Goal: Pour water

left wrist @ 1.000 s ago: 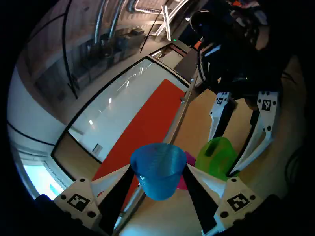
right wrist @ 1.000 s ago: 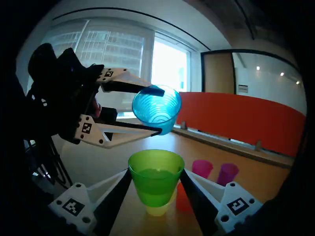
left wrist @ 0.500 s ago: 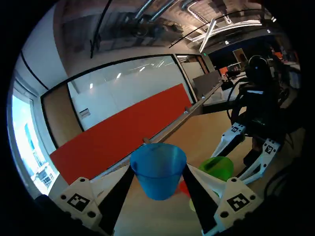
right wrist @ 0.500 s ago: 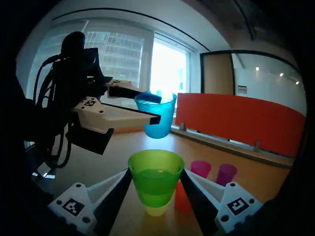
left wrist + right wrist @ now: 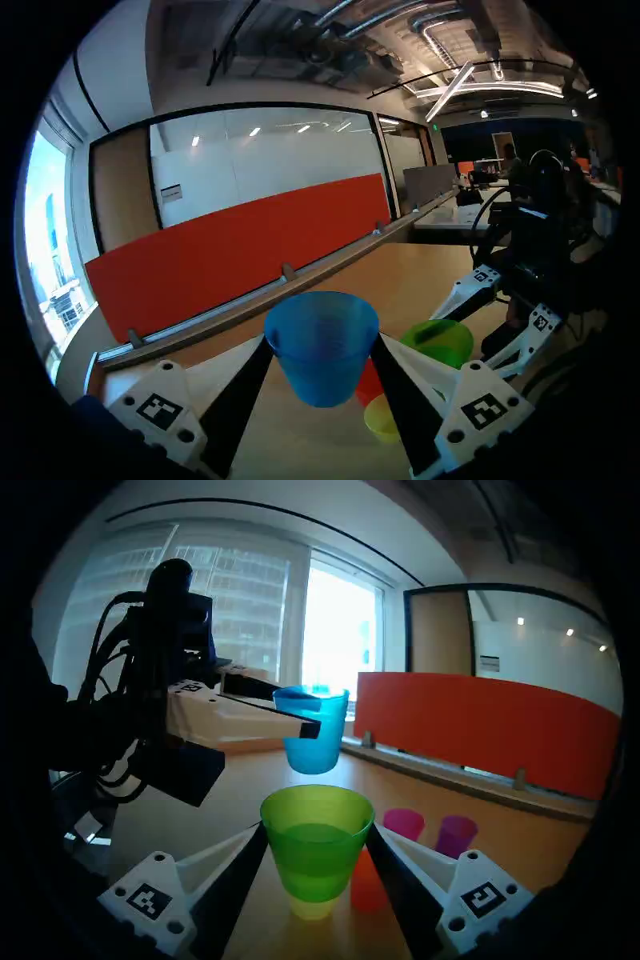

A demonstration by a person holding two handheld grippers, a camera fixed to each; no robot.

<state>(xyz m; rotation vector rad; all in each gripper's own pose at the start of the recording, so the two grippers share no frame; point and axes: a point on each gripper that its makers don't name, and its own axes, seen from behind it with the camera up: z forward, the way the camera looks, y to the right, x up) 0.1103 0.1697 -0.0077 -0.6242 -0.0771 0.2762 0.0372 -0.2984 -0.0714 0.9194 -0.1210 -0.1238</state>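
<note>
My left gripper (image 5: pixel 320 352) is shut on a blue cup (image 5: pixel 322 346), held upright above the wooden table (image 5: pixel 384 280). In the right gripper view that blue cup (image 5: pixel 310 730) hangs upright between the left gripper's (image 5: pixel 308 712) fingers, above and behind my green cup. My right gripper (image 5: pixel 318 844) is shut on the green cup (image 5: pixel 317 844), which holds liquid to about half its height. In the left gripper view the green cup (image 5: pixel 437 342) sits to the right in the right gripper (image 5: pixel 472 320).
On the table stand an orange cup (image 5: pixel 366 884), a yellow cup (image 5: pixel 310 908), a pink cup (image 5: pixel 402 824) and a purple cup (image 5: pixel 456 835). A red partition (image 5: pixel 496 728) with a rail runs along the table's far edge. Windows lie behind the left gripper.
The left gripper has turned the blue cup from tipped toward the green cup back to upright and drawn it slightly away. The right gripper and green cup stayed put.
</note>
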